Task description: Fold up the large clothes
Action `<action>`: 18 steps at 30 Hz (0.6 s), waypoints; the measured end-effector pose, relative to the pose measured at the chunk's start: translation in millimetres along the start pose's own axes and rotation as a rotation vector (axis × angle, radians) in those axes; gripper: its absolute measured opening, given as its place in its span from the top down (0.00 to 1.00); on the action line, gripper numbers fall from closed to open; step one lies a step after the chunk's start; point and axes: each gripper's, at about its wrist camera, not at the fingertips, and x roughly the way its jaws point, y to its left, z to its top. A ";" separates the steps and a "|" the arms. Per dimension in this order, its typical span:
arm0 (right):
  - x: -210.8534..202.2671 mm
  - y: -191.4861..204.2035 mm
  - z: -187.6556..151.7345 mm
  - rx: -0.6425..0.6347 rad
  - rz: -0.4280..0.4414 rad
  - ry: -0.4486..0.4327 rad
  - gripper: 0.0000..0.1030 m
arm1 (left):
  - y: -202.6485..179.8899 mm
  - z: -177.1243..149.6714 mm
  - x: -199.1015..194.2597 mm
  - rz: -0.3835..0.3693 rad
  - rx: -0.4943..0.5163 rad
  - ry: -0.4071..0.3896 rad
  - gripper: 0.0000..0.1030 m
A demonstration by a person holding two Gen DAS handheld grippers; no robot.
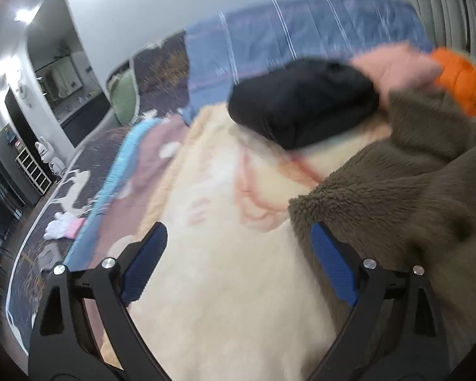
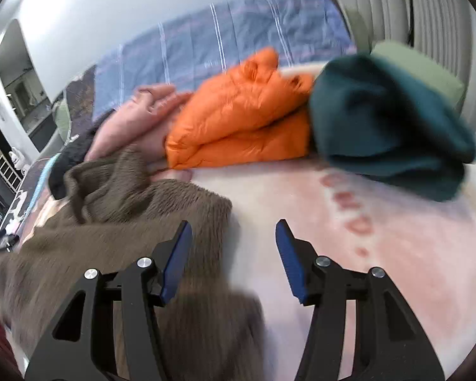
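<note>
A brown fleece garment [image 1: 396, 190] lies crumpled on a cream blanket [image 1: 222, 270] on the bed. In the left wrist view it fills the right side, and its edge reaches my right-hand finger. My left gripper [image 1: 238, 227] hovers open and wide over the bare blanket, holding nothing. In the right wrist view the brown fleece [image 2: 111, 222] spreads to the lower left. My right gripper [image 2: 233, 222] stands open over its right edge, with the pads clear of the cloth. Both views are motion-blurred.
Behind the fleece lie a folded black garment [image 1: 301, 104], a pink one [image 2: 133, 117], an orange puffer jacket [image 2: 238, 120] and a dark green one [image 2: 387, 127]. Blue striped bedding [image 2: 222, 41] lines the far wall and pale curtains [image 2: 428, 16] hang at the right. The bed edge and floor are at the left [image 1: 31, 222].
</note>
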 end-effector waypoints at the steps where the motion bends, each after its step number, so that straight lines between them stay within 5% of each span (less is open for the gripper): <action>1: -19.1 0.0 -11.5 -0.027 0.000 -0.020 0.46 | 6.4 -5.7 -20.1 -0.014 -0.022 -0.025 0.10; 4: -52.4 8.3 -41.5 -0.114 -0.022 -0.030 0.46 | 11.3 -22.8 -65.9 -0.073 -0.036 -0.073 0.10; 11: -88.4 59.4 -107.4 -0.361 -0.013 -0.091 0.38 | -61.3 -67.2 -154.8 -0.129 0.214 -0.201 0.09; 15: -82.6 79.1 -125.5 -0.464 -0.034 -0.075 0.37 | -104.0 -82.4 -172.1 -0.200 0.336 -0.229 0.06; 18: -72.9 86.3 -129.8 -0.493 -0.068 -0.065 0.37 | -137.8 -95.1 -165.0 -0.183 0.430 -0.210 0.06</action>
